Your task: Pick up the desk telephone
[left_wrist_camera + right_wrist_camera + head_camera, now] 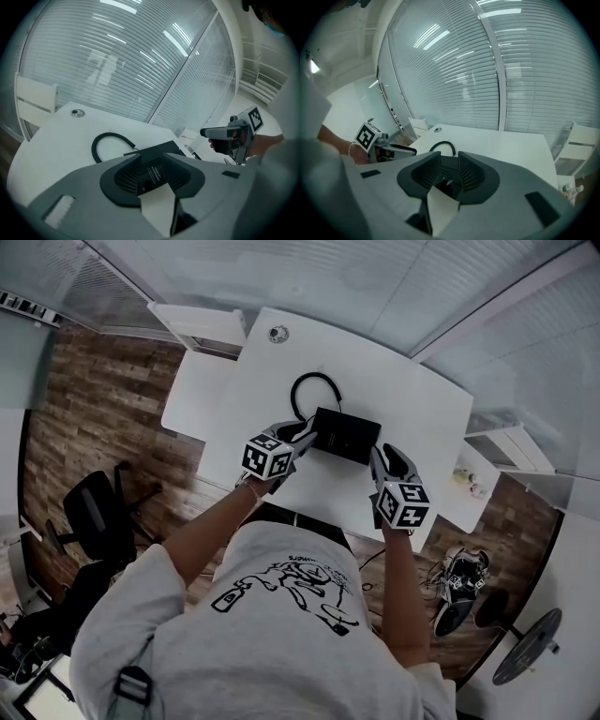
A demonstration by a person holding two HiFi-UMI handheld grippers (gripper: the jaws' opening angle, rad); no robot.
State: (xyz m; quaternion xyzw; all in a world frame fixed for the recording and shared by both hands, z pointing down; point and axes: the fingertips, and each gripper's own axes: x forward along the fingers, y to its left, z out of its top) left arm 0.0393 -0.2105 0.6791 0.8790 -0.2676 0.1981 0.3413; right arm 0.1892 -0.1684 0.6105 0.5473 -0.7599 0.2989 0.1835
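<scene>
Okay, one black desk telephone (347, 435) lies flat mid-desk, on one white desk (422, 409). One coiled cord (302, 390) loops off its far left side. Two tongs: left tongs (306, 435) at the phone's left end, jaws apart, phone showing in the gap. Right tongs (380, 460) at its near right corner, jaws apart too. One round grommet (277, 333) at the desk's far left.

Black office chair (92, 514) stands on wood floor (94, 399) beside the white desk (412, 418).
</scene>
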